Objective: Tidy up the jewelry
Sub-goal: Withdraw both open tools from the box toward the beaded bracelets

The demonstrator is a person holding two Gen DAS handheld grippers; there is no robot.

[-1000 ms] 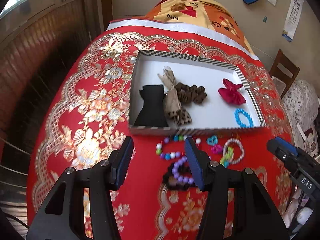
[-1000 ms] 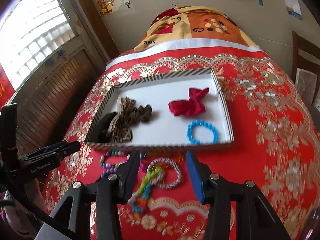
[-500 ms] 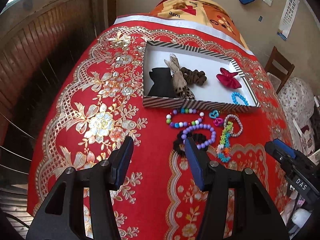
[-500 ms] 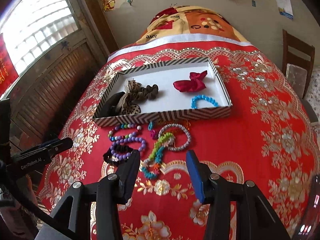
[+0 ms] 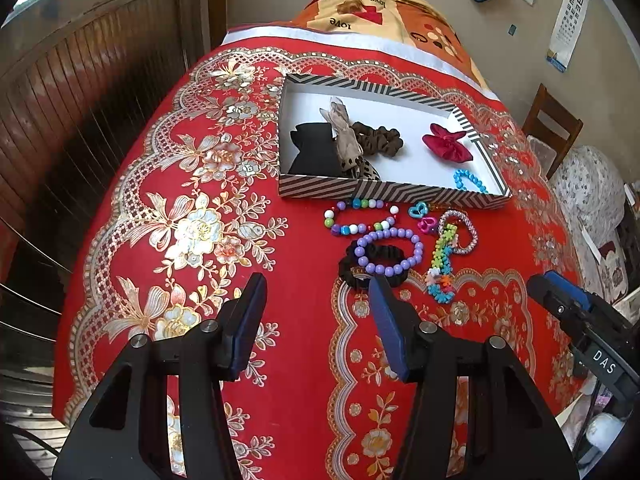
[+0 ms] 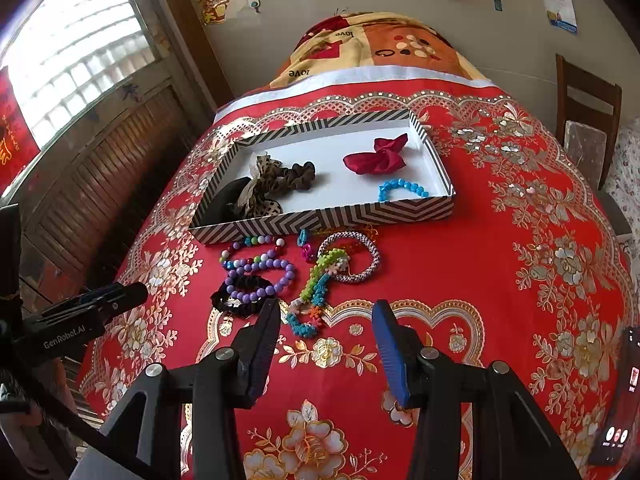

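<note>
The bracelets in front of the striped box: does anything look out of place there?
Yes. The bracelets lie in a loose heap on the red cloth, outside the striped box. The purple bracelet overlaps a black scrunchie. Only the blue bracelet is in the box.

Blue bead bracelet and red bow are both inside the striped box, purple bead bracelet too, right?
Not quite. The blue bead bracelet and red bow are inside the striped box, but the purple bead bracelet lies on the tablecloth in front of it, as the right wrist view shows.
</note>
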